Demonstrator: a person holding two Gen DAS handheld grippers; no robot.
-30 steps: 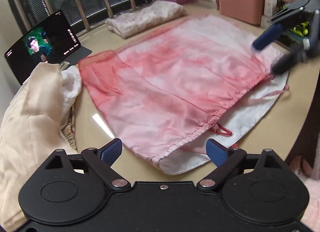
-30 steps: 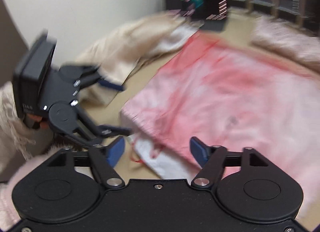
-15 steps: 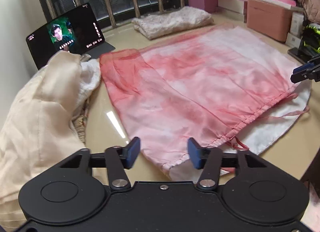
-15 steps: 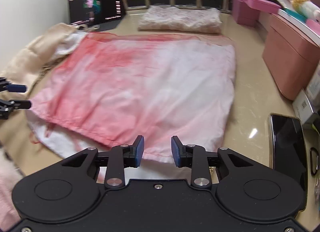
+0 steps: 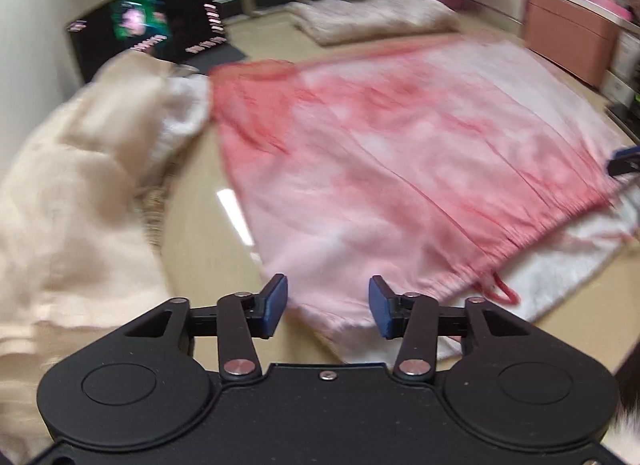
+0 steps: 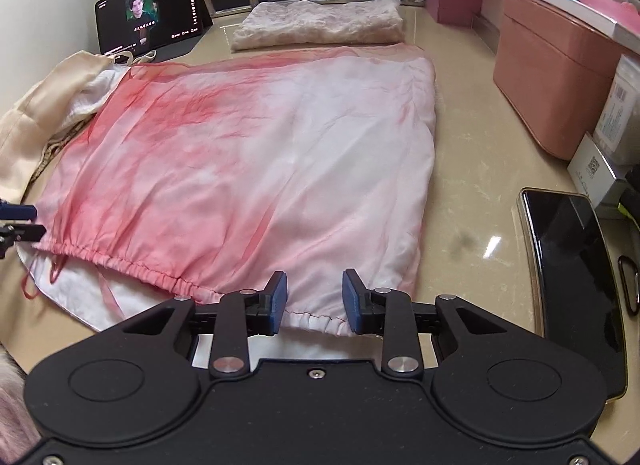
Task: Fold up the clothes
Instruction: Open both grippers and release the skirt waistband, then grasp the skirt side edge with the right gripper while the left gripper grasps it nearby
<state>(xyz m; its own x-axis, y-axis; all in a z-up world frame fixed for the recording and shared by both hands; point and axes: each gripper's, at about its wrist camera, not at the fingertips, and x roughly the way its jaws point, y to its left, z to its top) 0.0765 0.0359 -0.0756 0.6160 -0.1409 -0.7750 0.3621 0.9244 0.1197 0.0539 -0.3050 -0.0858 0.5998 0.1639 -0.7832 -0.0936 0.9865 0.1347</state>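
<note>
A pink and white tie-dyed skirt [image 6: 256, 153] lies spread flat on the beige table, its gathered drawstring waistband [image 6: 132, 265] nearest me, over a white lining [image 6: 80, 297]. It also shows in the blurred left wrist view [image 5: 400, 169]. My left gripper [image 5: 328, 307] is open, hovering at the waistband's left corner. My right gripper [image 6: 314, 303] is open, with the waistband's right corner edge between its fingers. The left gripper's fingertips [image 6: 20, 221] show at the right wrist view's left edge.
A cream garment pile [image 5: 68, 205] lies left of the skirt. A folded beige garment [image 6: 320, 25] and a tablet playing video [image 6: 148, 17] stand at the back. Pink boxes [image 6: 560, 77] and a phone [image 6: 572, 281] are on the right.
The left gripper has opened a little wider and shifted over the waistband's left corner, its view now blurred. The right gripper has opened wider and moved in around the waistband's right corner.
</note>
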